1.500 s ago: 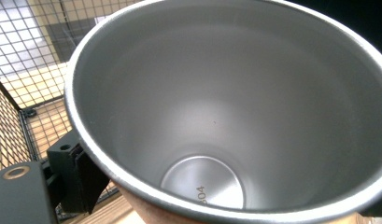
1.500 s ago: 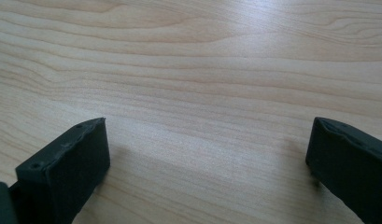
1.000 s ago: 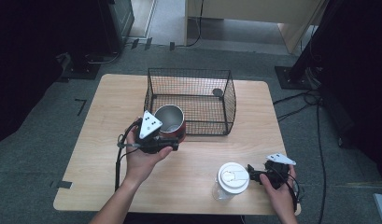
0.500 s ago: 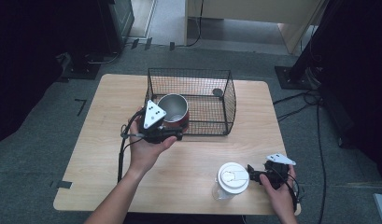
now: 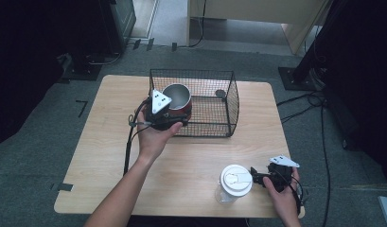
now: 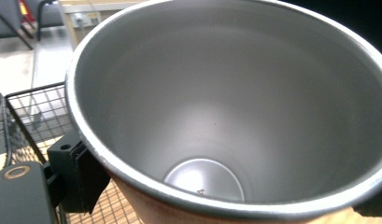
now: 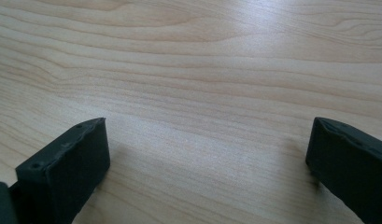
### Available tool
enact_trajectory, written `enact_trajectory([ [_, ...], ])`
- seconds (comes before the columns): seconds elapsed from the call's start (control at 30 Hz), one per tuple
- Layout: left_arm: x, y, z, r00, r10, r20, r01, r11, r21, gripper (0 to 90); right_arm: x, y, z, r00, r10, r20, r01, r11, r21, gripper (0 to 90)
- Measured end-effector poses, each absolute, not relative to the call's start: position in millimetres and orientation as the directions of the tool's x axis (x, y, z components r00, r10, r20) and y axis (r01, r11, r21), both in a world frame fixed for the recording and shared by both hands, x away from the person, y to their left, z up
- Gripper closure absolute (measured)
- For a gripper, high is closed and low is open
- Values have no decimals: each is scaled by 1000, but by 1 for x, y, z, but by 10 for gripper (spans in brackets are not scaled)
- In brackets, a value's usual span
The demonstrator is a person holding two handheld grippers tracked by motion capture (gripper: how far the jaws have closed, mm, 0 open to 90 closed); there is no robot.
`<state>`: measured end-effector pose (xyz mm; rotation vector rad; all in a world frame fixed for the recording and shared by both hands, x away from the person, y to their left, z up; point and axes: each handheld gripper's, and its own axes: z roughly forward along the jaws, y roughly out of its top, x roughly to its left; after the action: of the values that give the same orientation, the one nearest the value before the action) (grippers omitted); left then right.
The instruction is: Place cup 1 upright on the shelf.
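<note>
Steel cup [image 5: 177,98] with a red outside sits clamped in the left hand-held gripper [image 5: 159,112], held at the front-left corner of the wire basket [image 5: 231,101], which stands at the far middle of the surface [image 5: 106,137]. Best move, judging by this: clear the rim, keep the cup upright, lower inside the basket before releasing. Right hand-held gripper [image 5: 268,178] rests jaws wide near the front-right corner, just beside the lidded plastic cup [image 5: 234,181].
</note>
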<state>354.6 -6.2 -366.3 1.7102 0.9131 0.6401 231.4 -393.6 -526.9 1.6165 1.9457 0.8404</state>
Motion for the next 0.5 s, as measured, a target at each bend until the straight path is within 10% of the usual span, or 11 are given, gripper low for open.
enact_trajectory([
  [0.5, 395, -13, -392, 476, 879, 4, 314, -174, 933, 81, 231, -394, -527, -194, 981, 27, 693, 117, 712, 0],
])
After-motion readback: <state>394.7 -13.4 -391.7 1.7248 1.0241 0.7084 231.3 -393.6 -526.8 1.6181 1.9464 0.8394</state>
